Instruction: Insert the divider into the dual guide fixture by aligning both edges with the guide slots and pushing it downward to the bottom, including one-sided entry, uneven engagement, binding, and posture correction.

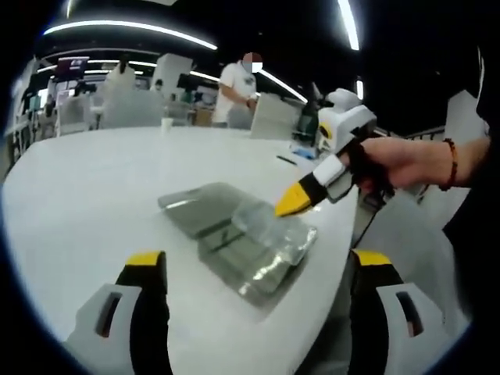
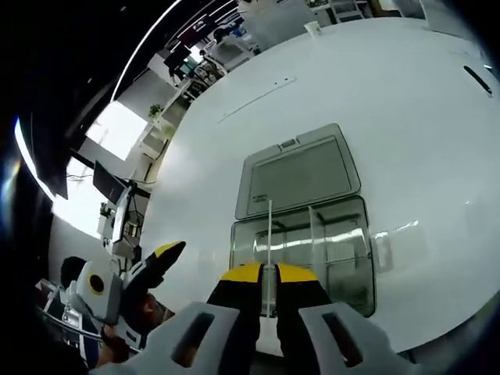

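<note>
In the left gripper view my left gripper (image 1: 258, 269) is spread wide and empty, hanging back from the clear fixture (image 1: 258, 250) and its grey lid (image 1: 199, 207) on the table (image 1: 94, 180). The right gripper (image 1: 295, 201) comes in above the fixture.

In the right gripper view my right gripper (image 2: 267, 273) is clenched on the divider (image 2: 269, 234), edge-on over the fixture (image 2: 312, 250). I judge it barely entered, if at all; seating remains.

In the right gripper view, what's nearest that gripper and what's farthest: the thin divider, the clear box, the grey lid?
1. Divider, pinched between the right gripper's tips.
2. Clear box, just beyond, under the divider.
3. Grey lid, flat behind the box.
</note>
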### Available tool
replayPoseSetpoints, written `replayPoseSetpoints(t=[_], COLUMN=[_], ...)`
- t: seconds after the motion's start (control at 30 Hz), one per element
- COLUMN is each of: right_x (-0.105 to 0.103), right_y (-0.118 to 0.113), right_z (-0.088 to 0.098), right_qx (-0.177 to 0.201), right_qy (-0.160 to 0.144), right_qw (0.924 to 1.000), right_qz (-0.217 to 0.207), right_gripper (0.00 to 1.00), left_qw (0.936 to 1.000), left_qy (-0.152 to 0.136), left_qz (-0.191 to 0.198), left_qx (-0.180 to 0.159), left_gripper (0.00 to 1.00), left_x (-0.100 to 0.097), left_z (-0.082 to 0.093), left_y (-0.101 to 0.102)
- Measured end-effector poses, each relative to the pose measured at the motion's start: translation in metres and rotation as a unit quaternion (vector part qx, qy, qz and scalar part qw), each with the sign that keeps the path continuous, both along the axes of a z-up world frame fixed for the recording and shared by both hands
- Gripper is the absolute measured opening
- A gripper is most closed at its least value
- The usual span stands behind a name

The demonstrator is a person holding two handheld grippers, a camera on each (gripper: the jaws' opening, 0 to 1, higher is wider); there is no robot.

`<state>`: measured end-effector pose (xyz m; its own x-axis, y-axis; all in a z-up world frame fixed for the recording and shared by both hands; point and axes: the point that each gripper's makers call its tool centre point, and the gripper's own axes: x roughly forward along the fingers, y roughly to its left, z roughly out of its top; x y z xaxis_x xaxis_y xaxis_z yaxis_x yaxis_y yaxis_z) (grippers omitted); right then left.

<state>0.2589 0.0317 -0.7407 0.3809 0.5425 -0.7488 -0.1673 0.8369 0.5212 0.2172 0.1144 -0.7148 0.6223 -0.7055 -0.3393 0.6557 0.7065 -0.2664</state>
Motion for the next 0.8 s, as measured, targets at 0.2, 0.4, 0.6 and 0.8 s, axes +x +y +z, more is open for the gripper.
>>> replayPoseSetpoints(t=[0.2, 0.4, 0.6, 0.8], right_x=[0.0038, 0.0040, 0.0041, 0.0053], right_y=[0.0020, 0.0036, 0.0045, 0.0054], right_z=[-0.0028, -0.0042, -0.0047, -0.0019], right_qx=[-0.013, -0.022, -0.030, -0.034], right_qy=[-0.005, -0.009, -0.018, -0.032], right_qw=[0.9999, 0.9996, 0.9993, 0.9989], right_qz=[0.011, 0.014, 0.015, 0.004], right_gripper=[0.00, 0.00, 0.00, 0.00], left_qw=[1.0000, 0.9999, 0.9999, 0.9999], left_qy=[0.004, 0.007, 0.008, 0.011], left_qz=[0.008, 0.012, 0.011, 0.007], left_qx=[0.003, 0.003, 0.001, 0.004], left_gripper=[0.95, 0.95, 0.94, 0.93], left_x=[-0.0001, -0.0004, -0.0007, -0.0014], left_z=[-0.0024, -0.0039, -0.0040, -0.0051], left_y=[0.0066, 0.0090, 0.0071, 0.0067])
